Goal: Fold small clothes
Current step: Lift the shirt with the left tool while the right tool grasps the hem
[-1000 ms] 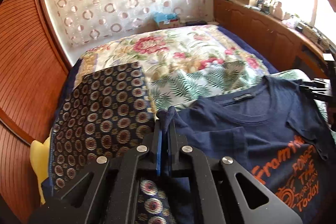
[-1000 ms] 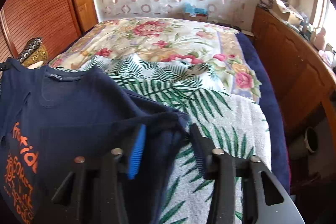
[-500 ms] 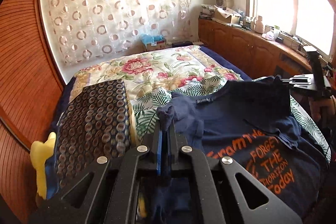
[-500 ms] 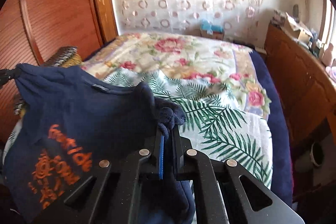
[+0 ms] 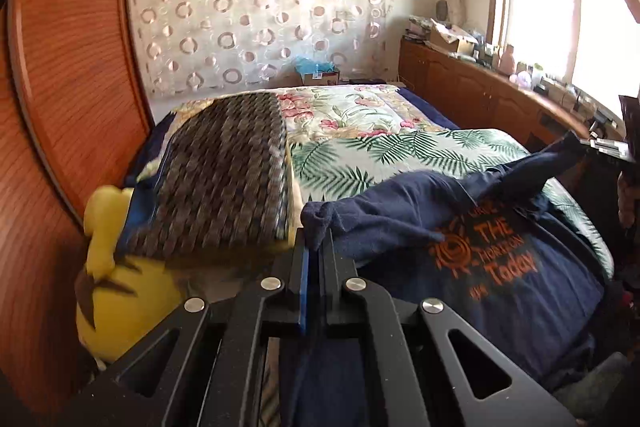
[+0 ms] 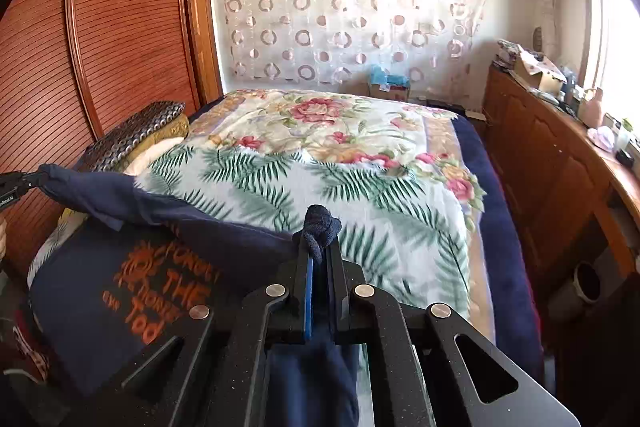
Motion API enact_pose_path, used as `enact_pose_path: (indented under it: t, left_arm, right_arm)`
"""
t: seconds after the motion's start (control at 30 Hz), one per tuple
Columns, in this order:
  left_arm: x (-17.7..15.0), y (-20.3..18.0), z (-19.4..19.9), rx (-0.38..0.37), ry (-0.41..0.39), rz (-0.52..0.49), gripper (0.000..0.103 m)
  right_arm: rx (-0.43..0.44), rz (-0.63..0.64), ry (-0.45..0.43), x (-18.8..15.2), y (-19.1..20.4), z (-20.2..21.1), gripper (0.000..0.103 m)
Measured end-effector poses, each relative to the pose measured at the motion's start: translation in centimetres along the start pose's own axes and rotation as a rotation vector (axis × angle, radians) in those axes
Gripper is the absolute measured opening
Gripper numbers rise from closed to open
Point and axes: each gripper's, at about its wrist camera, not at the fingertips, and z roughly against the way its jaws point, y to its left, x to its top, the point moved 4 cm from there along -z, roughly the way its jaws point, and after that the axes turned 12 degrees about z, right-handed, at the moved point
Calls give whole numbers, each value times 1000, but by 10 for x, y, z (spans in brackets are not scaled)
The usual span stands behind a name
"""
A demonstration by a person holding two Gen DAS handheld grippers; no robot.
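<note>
- L gripper (image 5: pixel 316 247): jaws pinched together on a bunched corner of the navy T-shirt (image 5: pixel 500 267); a knot of cloth pokes up past the fingertips, blue pad edge shows just beside it.
- R gripper (image 6: pixel 318 247): also clamped on the shirt, w/ a small wad of navy fabric sticking out above the tips. Jaws were wider a sec ago w/ the cloth between them, now squeezed tight on it.
- From the R cam I see the L gripper at far left edge, gripping the shirt's other corner; the cloth runs taut between the two grips.
- Shirt: top edge lifted off the bed, stretched across btw both grippers. Rest of it drapes down toward me, over the near end of the bed. Orange print (image 6: pixel 168 287) faces up; I can read "THE" and "Today", other words too blurred.
- Under and beyond the shirt: palm-leaf sheet (image 6: pixel 320 187) spread on the bed, then a floral blanket (image 6: pixel 340 123) further back.
- L side of bed: dark patterned cushion (image 5: pixel 228 171), blurred in L cam. Yellow plush toy (image 5: pixel 120 267) just below it, against the wooden wardrobe (image 6: pixel 120 47).
- Back wall: sheer curtain w/ ring pattern (image 6: pixel 348 7).
- R side: wooden cabinet (image 6: pixel 560 167) w/ clutter on top, under a bright window.
</note>
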Motion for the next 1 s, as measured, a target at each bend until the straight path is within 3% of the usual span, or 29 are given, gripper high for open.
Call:
enact_pose_path:
  t: [0.43, 0.5, 0.63, 0.67, 0.73, 0.8, 0.87, 0.93, 1.0]
  left_arm:
    - [-31, 7, 62, -5, -8, -7, 5]
    - [-42, 5, 61, 33, 4, -24, 5]
    - [-60, 11, 47, 23, 62, -11, 7]
    - [-62, 12, 44, 29, 66, -11, 9]
    - [-62, 18, 40, 24, 72, 6, 34]
    - [-60, 20, 41, 4, 62, 18, 45]
    - [-53, 20, 39, -5, 60, 15, 55]
    - [-46, 18, 36, -4, 44, 11, 73]
    - [-38, 16, 30, -5, 32, 1, 76]
  right_arm:
    - [23, 0, -1, -27, 11, 87, 5]
    - [43, 2, 22, -37, 19, 89, 5]
    - [38, 42, 104, -69, 35, 81, 5]
    - [46, 32, 118, -74, 35, 77, 5]
    - [54, 22, 143, -82, 36, 70, 5]
    - [41, 25, 166, -83, 35, 65, 9]
    - [0, 55, 175, -75, 35, 65, 21]
    - [-20, 74, 151, -58, 34, 69, 32]
    - [-21, 78, 120, -48, 34, 76, 45]
